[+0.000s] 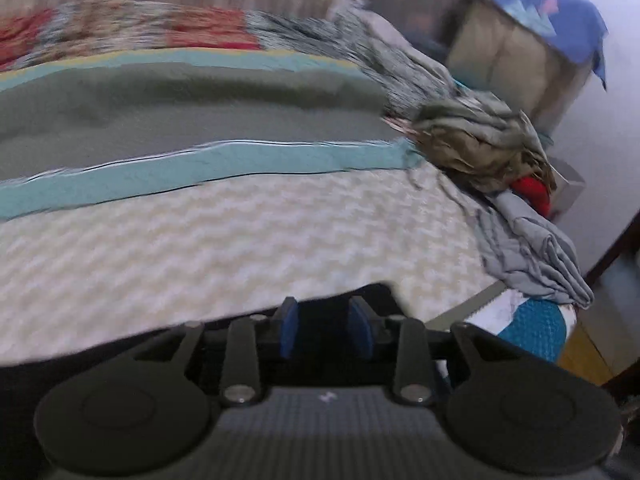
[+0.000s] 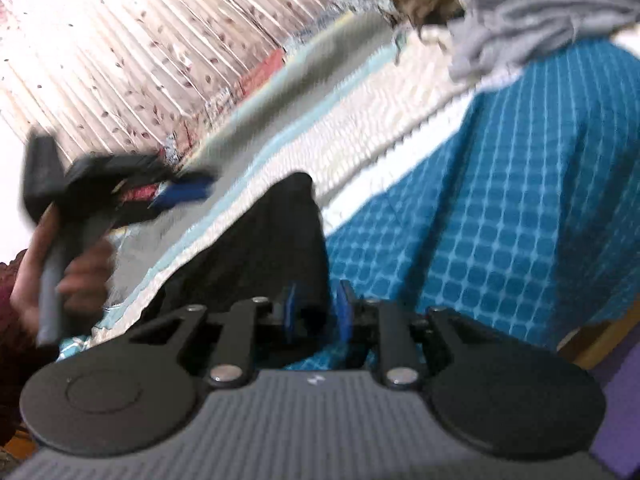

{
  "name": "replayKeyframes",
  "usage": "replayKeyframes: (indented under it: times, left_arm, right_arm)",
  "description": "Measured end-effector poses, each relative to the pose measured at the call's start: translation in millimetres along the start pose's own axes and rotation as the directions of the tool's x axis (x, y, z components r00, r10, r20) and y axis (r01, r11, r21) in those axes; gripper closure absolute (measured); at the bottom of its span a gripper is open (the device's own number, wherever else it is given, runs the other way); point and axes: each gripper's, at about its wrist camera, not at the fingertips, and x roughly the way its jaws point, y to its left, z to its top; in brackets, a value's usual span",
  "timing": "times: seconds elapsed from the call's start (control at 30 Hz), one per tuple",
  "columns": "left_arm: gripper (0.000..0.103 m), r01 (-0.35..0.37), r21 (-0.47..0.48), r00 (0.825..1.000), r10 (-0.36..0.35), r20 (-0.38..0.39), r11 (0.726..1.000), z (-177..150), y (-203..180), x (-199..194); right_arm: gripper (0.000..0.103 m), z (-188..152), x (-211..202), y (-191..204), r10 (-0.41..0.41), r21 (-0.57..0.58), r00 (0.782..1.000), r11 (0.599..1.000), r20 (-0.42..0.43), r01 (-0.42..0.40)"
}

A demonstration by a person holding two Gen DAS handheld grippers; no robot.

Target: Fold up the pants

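Black fabric pants draped over the near edge of the striped, quilted bed, ready for spreading. Right tool clamped on their hem for lifting; left tool raised over the bed, blue pads parted, gripping nothing.

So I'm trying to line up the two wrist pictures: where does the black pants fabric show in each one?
Left wrist view: the black pants lie along the bottom edge, between the left claw and the cream bedspread.
Right wrist view: the pants run from lower centre up toward the middle, their near end between the right claw's blue pads.
Shared landmark: the crumpled grey garment at the bed's far end.
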Motion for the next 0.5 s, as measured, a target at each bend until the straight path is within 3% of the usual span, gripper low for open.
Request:
replayKeyframes:
  times: [0.13, 0.27, 0.33, 0.4, 0.5]
  left_arm:
    - [0.071, -0.109, -0.102, 0.993, 0.114, 0.037, 0.989, -36, 63, -59]
    - [0.071, -0.216, -0.264, 0.969, 0.241, 0.062, 0.940, -76, 127, -117]
    - [0.071, -0.226, -0.357, 0.957, 0.275, 0.091, 0.906, -99, 157, -148]
    - [0.064, -0.236, -0.451, 0.939, 0.321, 0.122, 0.861, -121, 184, -178]
    - [0.056, -0.255, -0.597, 0.900, 0.412, 0.141, 0.761, -157, 223, -217]
  right_arm:
    - [0.077, -1, 13, 26, 0.040, -0.057, 0.999, 0.997, -0.037, -0.042]
    - [0.077, -14, 34, 68, 0.080, -0.152, 0.990, 0.984, -0.117, -0.097]
    - [0.077, -22, 47, 91, 0.092, -0.204, 0.981, 0.971, -0.172, -0.126]
    - [0.077, -29, 61, 113, 0.092, -0.267, 0.972, 0.952, -0.216, -0.150]
    - [0.077, -35, 81, 150, 0.096, -0.350, 0.961, 0.918, -0.259, -0.186]
